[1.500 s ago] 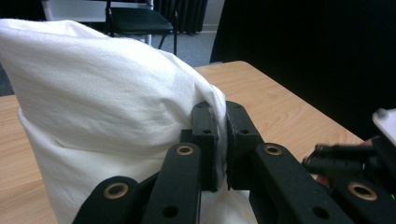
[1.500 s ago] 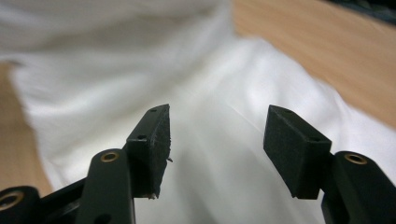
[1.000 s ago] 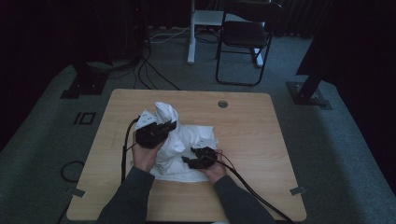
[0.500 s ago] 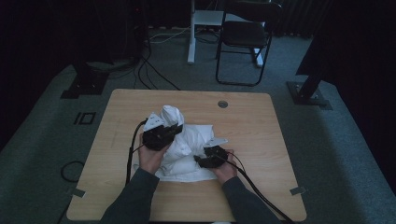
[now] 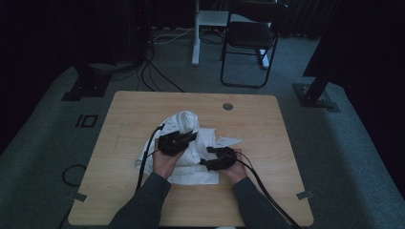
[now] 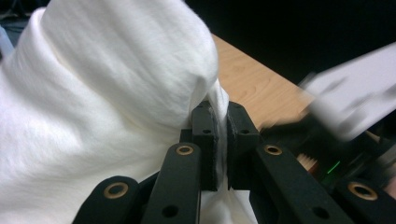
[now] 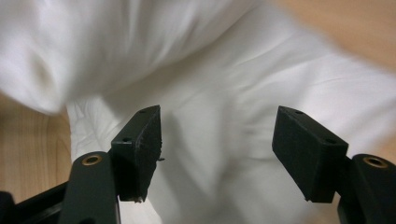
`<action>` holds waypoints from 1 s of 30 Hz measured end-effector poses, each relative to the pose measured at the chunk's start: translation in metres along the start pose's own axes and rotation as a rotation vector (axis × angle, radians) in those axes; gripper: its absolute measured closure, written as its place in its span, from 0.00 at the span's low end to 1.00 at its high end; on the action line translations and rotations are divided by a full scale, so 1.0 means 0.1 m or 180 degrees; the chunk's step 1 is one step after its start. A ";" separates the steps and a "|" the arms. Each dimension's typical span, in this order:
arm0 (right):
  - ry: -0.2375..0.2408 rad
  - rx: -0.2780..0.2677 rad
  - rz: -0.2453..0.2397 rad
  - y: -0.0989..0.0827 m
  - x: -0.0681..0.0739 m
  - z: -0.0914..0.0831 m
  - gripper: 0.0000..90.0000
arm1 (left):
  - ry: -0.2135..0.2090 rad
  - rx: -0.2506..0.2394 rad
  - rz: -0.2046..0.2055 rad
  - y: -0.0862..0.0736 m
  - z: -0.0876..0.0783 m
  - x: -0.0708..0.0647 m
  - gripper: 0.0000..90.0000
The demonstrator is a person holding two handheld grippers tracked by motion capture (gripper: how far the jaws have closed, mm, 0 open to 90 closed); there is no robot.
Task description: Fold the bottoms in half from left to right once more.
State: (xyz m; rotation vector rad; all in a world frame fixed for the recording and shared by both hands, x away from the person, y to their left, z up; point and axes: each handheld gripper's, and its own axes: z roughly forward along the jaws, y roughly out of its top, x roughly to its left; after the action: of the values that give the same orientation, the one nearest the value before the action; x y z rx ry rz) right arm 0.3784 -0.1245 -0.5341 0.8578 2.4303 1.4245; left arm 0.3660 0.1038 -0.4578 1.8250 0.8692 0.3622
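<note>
A crumpled white cloth [image 5: 191,124] lies on the middle of the wooden table [image 5: 143,109]. My left gripper [image 5: 187,137] is over its left part, shut on a raised fold. In the left gripper view the cloth [image 6: 116,93] bulges above the left gripper [image 6: 222,121], and a thin fold is pinched between the pads. My right gripper [image 5: 206,156] sits at the cloth's right edge. Its jaws have just been opening. In the right gripper view the right gripper [image 7: 219,140] stands wide apart, with the cloth [image 7: 224,93] spread behind it and nothing pressed between the pads.
A round cable hole [image 5: 228,106] sits near the table's far edge. Bare wood surrounds the cloth on all sides. A black chair [image 5: 248,33] and floor cables [image 5: 153,71] lie beyond the table. Cables trail from both grippers toward the near edge.
Both hands have shifted to the right. The left gripper carried its bunched fold of cloth along. The right gripper's jaws now stand wider apart.
</note>
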 end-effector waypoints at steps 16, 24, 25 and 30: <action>-0.0536 -0.0240 0.0231 0.09 -0.30 -0.50 0.45 | -0.0108 0.0531 -0.0174 -0.55 0.61 -0.08 0.94; -0.0335 -0.0403 0.0172 0.34 -0.19 -0.34 0.46 | -0.0078 0.0596 -0.0171 -0.61 0.66 -0.09 0.94; -0.0343 -0.0375 0.0167 0.35 -0.19 -0.31 0.48 | -0.0077 0.0597 -0.0167 -0.61 0.66 -0.10 0.93; -0.0493 -0.0065 0.0246 0.35 -0.30 -0.08 0.90 | -0.0167 0.0585 -0.0196 -0.57 0.59 -0.10 0.86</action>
State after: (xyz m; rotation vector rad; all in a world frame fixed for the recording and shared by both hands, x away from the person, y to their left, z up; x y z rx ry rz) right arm 0.4119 -0.1347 -0.5037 1.0272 2.2880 1.3513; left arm 0.3724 0.0679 -0.5326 1.9619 0.9456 0.1998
